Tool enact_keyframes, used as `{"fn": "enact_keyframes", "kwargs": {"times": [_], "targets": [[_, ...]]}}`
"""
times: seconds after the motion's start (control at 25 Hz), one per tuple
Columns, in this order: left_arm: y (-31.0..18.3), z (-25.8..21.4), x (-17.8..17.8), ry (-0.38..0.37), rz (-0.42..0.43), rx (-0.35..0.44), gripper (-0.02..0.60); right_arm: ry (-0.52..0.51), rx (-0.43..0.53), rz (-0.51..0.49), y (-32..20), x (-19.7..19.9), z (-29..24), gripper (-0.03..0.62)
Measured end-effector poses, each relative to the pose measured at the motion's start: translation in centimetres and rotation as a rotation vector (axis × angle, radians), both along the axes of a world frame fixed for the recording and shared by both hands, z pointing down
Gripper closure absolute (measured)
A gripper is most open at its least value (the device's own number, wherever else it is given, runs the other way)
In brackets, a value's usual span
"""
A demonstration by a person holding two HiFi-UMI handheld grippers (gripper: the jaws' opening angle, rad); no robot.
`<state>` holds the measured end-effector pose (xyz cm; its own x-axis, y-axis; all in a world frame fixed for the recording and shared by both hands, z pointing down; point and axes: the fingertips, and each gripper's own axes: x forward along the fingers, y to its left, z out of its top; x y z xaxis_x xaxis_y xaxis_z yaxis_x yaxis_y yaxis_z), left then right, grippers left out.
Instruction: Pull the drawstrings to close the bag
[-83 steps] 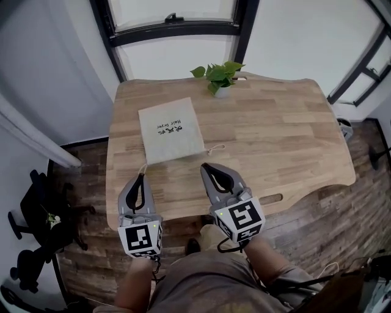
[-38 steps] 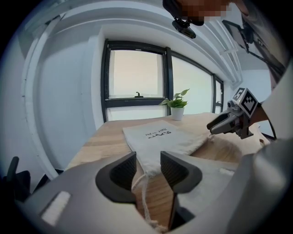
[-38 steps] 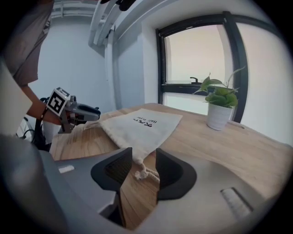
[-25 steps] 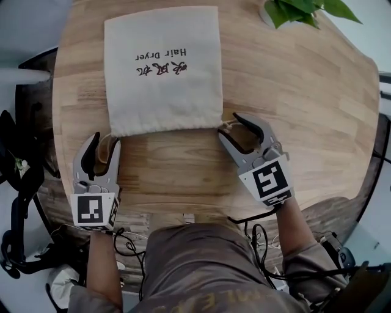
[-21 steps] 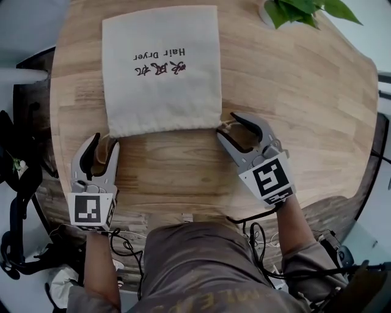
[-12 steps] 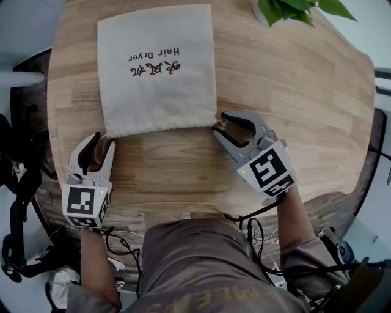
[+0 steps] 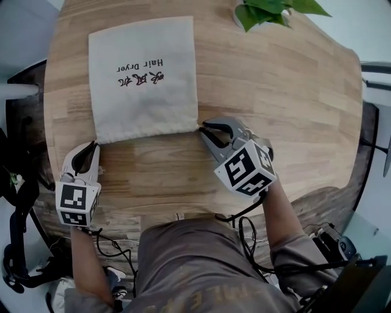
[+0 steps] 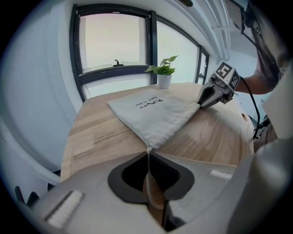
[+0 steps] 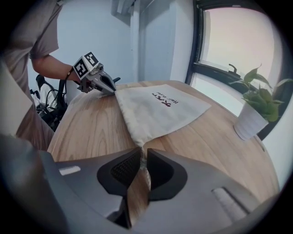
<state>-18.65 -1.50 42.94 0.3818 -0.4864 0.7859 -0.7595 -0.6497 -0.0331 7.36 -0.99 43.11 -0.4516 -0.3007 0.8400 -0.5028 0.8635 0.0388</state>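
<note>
A flat cream drawstring bag point(image 7: 143, 76) printed "Hair Driver" lies on the round wooden table point(image 7: 293, 98), its mouth toward me. My left gripper point(image 7: 90, 148) sits at the bag's near left corner, shut on the left drawstring point(image 8: 148, 157), which runs taut from the corner into the jaws. At the near right corner, my right gripper point(image 7: 204, 129) is shut on the right drawstring point(image 9: 141, 157). In the left gripper view the bag point(image 8: 155, 112) stretches toward the right gripper point(image 8: 215, 89). From the right gripper view the bag point(image 9: 158, 109) leads to the left gripper point(image 9: 94, 75).
A small potted plant point(image 7: 269, 9) in a white pot point(image 9: 249, 121) stands at the table's far edge, right of the bag. Windows point(image 8: 114, 41) are behind it. The table's near edge is just under both grippers, and cables point(image 7: 244, 238) hang below.
Both grippers were open beside the bag's near corners. They have closed onto the drawstrings, the right one last. The left gripper has shifted outward to the left.
</note>
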Motion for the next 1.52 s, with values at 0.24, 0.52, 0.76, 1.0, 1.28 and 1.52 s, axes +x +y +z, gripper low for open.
{"fn": "enact_keyframes", "kwargs": {"times": [0.24, 0.52, 0.76, 1.0, 1.28, 1.52], "targets": [[-0.1, 0.0, 0.2, -0.031, 0.048, 0.005, 0.566, 0.045, -0.005, 0.002, 0.0, 0.2, -0.1, 0.52], [-0.4, 0.0, -1.0, -0.105, 0.068, -0.016, 0.571, 0.129, -0.001, -0.022, 0.2, 1.5, -0.1, 0.528], [-0.6, 0.0, -2.2, -0.107, 0.019, -0.02, 0.572, 0.121, -0.014, -0.005, 0.5, 3.8, 0.1, 0.53], [-0.6, 0.0, -3.4, -0.124, 0.009, -0.024, 0.572, 0.119, -0.035, -0.007, 1.0, 5.2, 0.0, 0.53], [-0.8, -0.3, -3.6, -0.116, -0.01, -0.017, 0.574, 0.123, -0.053, 0.025, 1.4, 6.6, -0.1, 0.531], [0.0, -0.3, -3.5, -0.066, -0.051, 0.032, 0.509, 0.065, -0.054, 0.071, 2.0, 6.0, 0.2, 0.523]]}}
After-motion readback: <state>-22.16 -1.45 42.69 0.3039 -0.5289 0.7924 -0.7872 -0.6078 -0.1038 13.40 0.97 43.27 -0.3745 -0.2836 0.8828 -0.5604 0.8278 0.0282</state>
